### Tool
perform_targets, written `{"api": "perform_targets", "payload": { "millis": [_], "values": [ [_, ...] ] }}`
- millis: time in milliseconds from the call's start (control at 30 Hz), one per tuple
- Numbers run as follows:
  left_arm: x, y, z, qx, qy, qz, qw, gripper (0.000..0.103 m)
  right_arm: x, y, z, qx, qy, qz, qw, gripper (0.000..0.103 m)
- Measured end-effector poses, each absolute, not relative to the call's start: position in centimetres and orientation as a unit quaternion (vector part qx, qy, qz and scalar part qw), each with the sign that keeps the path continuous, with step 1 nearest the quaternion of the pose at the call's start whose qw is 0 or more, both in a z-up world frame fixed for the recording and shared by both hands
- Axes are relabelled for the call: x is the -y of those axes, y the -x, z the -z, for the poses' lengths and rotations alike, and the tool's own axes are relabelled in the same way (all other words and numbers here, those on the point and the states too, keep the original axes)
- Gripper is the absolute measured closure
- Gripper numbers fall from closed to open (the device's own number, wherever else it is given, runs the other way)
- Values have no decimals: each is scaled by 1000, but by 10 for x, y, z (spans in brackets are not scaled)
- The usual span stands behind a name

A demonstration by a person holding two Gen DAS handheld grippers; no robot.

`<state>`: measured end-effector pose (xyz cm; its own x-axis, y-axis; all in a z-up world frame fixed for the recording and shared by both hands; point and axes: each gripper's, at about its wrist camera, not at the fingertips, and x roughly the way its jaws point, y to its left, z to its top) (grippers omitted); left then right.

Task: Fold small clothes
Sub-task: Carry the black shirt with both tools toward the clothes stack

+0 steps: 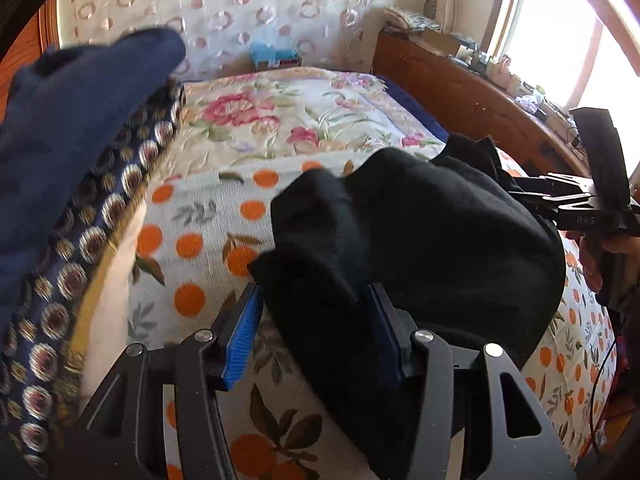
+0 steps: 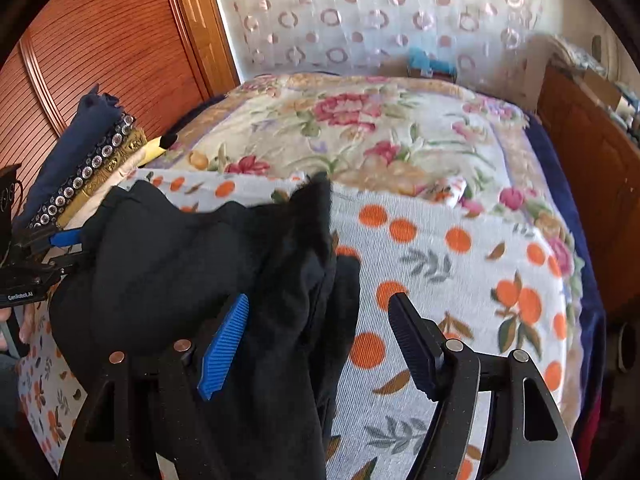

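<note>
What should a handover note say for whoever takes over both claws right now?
Left claw: jaws apart, the black garment lies between them, pads not clearly pressing.
Right claw: open, the garment's edge drapes past its left pad, nothing gripped.
Garment: bunched on the orange-print blanket, not yet folded flat.
Done: a stack of folded clothes sits at the blanket's left edge.
Left: regrip the garment, fold it, then probably add it to the stack.
</note>
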<state>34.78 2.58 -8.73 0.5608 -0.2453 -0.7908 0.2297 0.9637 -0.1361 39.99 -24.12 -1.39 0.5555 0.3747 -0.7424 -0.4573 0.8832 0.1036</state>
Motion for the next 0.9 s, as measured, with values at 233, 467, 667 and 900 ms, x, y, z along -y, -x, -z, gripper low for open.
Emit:
{"api": "perform_targets", "payload": {
  "millis": [233, 467, 667, 900],
  "values": [
    [-19, -348, 95, -447, 7, 131, 885, 49, 244, -407, 21, -423, 23, -246, 872, 29],
    [-21, -347, 100, -434, 18, 123, 892, 35, 240, -400, 19, -419, 22, -269, 867, 58],
    [-27, -333, 98, -427, 51, 143, 891, 51, 231, -383, 15, -395, 57, -276, 874, 89],
    [-36, -318, 72, -412, 85, 184, 888, 87, 234, -355, -10, -336, 56, -284, 896, 91]
  ]
}}
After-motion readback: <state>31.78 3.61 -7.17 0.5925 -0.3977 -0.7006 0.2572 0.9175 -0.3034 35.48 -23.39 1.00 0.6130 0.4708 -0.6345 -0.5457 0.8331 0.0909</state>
